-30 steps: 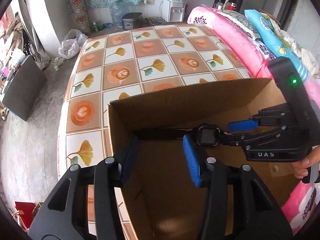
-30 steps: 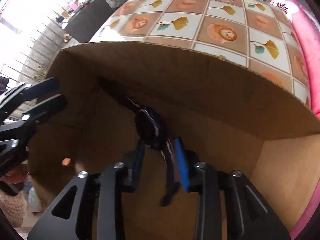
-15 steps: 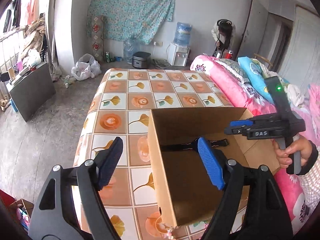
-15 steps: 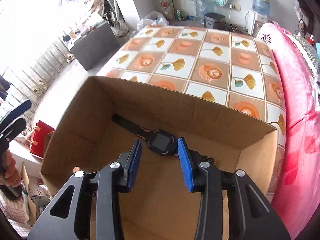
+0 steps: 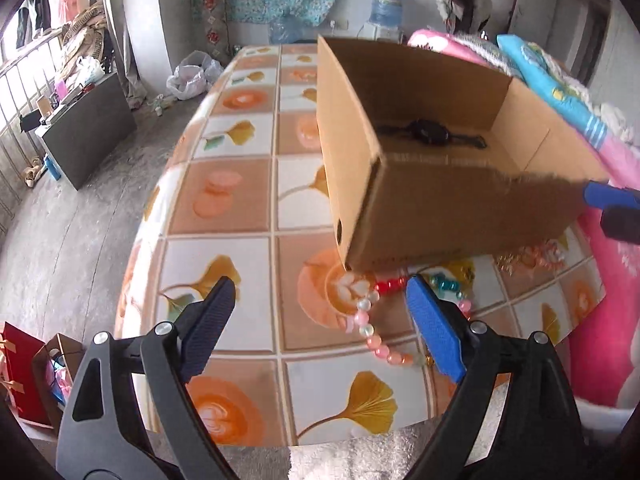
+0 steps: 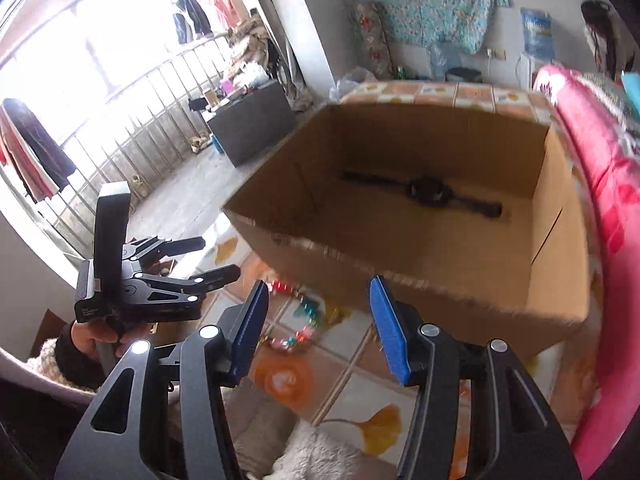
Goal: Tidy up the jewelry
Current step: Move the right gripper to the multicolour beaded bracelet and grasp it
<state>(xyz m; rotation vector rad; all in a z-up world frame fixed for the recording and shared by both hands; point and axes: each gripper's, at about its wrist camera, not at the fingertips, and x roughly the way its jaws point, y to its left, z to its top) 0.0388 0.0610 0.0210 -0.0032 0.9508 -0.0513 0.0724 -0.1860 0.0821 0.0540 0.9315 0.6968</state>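
Note:
An open cardboard box (image 5: pixel 448 216) stands on the patterned bed cover, and a black watch (image 5: pixel 430 133) lies flat inside it; the box (image 6: pixel 440 280) and the watch (image 6: pixel 426 192) also show in the right wrist view. A pink and white bead bracelet (image 5: pixel 370 326) lies on the cover just in front of the box, with red and teal beads (image 5: pixel 440 282) beside it. My left gripper (image 5: pixel 320 328) is open and empty, low over the bracelet. My right gripper (image 6: pixel 316 328) is open and empty, in front of the box, above more coloured beads (image 6: pixel 304 320).
Pink and blue bedding (image 5: pixel 560 92) is piled along the right side of the bed. The bed's front edge (image 5: pixel 360 440) is close under the left gripper. A person (image 5: pixel 464 4) stands by a water dispenser at the far wall. A dark cabinet (image 5: pixel 88 128) stands on the floor at left.
Both grippers have pulled back out of the box, leaving the watch lying inside. The right gripper has opened. The left gripper has dropped toward the beads in front of the box.

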